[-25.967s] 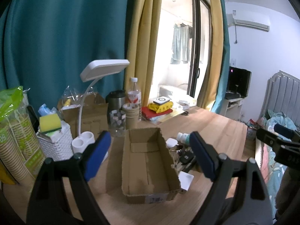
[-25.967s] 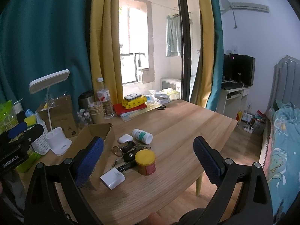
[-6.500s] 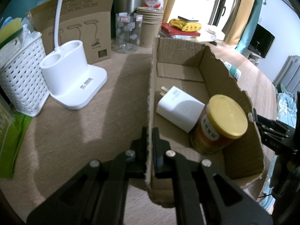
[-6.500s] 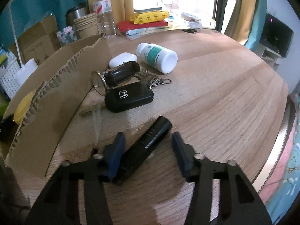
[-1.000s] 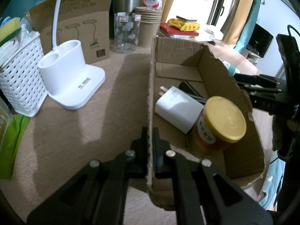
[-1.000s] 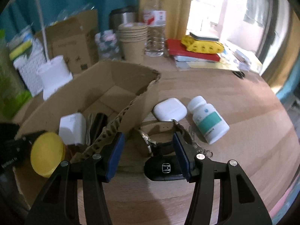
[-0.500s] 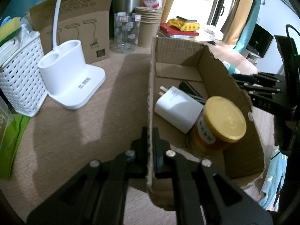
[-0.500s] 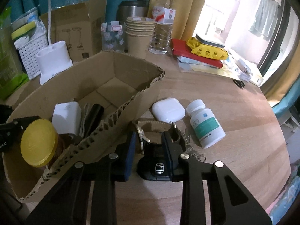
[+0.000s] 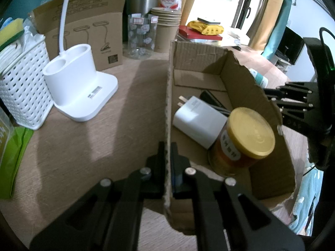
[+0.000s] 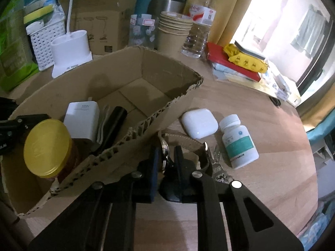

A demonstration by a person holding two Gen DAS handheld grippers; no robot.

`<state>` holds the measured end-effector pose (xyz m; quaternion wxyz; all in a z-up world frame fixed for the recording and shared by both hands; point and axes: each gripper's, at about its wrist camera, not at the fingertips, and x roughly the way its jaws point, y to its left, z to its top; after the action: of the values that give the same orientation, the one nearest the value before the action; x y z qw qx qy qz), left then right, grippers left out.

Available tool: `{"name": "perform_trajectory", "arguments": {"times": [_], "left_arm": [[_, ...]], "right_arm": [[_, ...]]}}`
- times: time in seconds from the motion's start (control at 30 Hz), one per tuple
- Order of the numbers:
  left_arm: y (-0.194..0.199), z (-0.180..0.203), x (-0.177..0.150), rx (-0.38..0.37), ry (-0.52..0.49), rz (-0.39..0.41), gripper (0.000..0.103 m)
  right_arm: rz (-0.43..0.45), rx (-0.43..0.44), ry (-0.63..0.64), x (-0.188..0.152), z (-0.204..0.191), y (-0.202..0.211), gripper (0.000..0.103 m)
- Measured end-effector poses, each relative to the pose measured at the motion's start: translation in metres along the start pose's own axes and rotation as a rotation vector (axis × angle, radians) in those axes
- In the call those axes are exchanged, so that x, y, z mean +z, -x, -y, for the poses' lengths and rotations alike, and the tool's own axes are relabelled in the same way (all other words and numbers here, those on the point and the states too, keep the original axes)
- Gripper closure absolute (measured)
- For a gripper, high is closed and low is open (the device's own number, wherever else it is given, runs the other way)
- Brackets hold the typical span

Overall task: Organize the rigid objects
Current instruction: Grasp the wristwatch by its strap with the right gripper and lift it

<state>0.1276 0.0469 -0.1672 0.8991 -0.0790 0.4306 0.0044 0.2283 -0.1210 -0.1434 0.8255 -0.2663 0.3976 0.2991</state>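
Two claws are at work. A second ago the right gripper point(image 10: 166, 163) stood wide; now its jaws have pinched onto the watch point(image 10: 165, 152), beside the cardboard box point(image 9: 240, 79). Inside lie a charger point(image 9: 199, 121), a yellow-lidded jar point(image 9: 247, 138) and maybe a black tube point(image 10: 114, 123). The left gripper point(image 9: 166, 156) clamps the box wall.

Wristwatch point(image 10: 165, 154) on edge beside the cardboard box point(image 10: 125, 83) — strap trailing right.
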Motion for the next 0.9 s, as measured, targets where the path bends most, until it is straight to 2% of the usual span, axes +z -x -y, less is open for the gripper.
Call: {"name": "perform_trajectory", "arguments": {"times": [0.1, 0.27, 0.33, 0.4, 0.47, 0.9], "left_arm": [[0.0, 0.0, 0.0, 0.0, 0.0, 0.0, 0.1], [0.0, 0.0, 0.0, 0.0, 0.001, 0.0, 0.1], [0.001, -0.001, 0.0, -0.003, 0.005, 0.003, 0.1], [0.001, 0.0, -0.001, -0.004, 0.006, 0.004, 0.099], [0.002, 0.0, -0.001, -0.004, 0.006, 0.004, 0.099], [0.002, 0.0, -0.001, -0.003, 0.004, 0.005, 0.099]], "right_arm": [[-0.022, 0.0, 0.03, 0.002, -0.003, -0.001, 0.088], [-0.102, 0.081, 0.098, 0.007, -0.006, -0.016, 0.088], [-0.139, 0.067, 0.146, 0.007, -0.012, -0.028, 0.089], [-0.137, 0.067, 0.153, 0.007, -0.013, -0.029, 0.089], [-0.116, 0.061, 0.138, 0.008, -0.011, -0.026, 0.092], [0.044, 0.02, -0.073, 0.004, 0.023, 0.018, 0.092]]}}
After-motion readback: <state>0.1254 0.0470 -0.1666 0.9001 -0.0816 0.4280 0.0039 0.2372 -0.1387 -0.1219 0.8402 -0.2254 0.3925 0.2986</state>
